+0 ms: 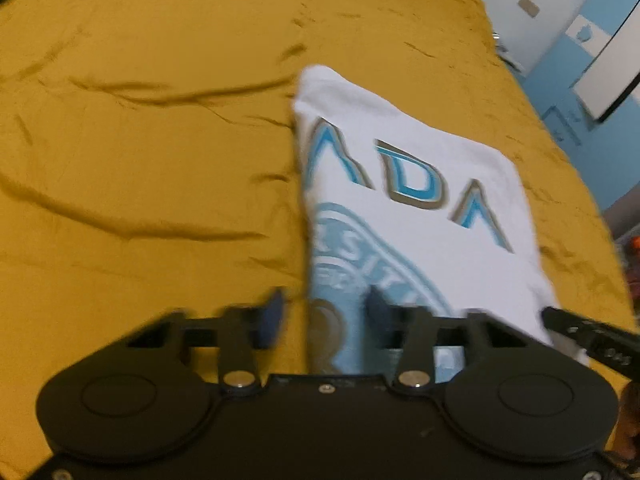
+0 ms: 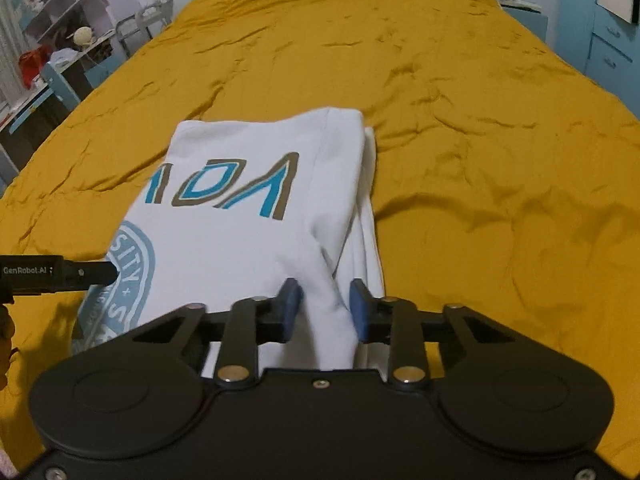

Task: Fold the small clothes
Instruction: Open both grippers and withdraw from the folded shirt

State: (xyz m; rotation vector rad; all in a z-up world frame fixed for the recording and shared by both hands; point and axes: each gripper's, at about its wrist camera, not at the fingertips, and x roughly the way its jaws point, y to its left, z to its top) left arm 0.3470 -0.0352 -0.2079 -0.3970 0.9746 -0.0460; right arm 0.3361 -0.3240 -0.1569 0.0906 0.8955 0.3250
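Note:
A white T-shirt (image 1: 420, 216) with blue and brown letters and a pale blue round emblem lies partly folded on the mustard bedspread (image 1: 140, 140). My left gripper (image 1: 324, 312) is open, its blue pads either side of the shirt's near left edge. In the right wrist view the shirt (image 2: 248, 216) has its right side folded over into a thick ridge. My right gripper (image 2: 325, 308) is open with that ridge passing between its pads. The left gripper's tip (image 2: 96, 274) shows over the emblem at the left.
The bedspread (image 2: 480, 160) is wrinkled and spreads wide around the shirt. Shelves and a cluttered desk (image 2: 60, 52) stand beyond the bed's left edge. Blue cabinets (image 2: 608, 52) and a white wall line the right side.

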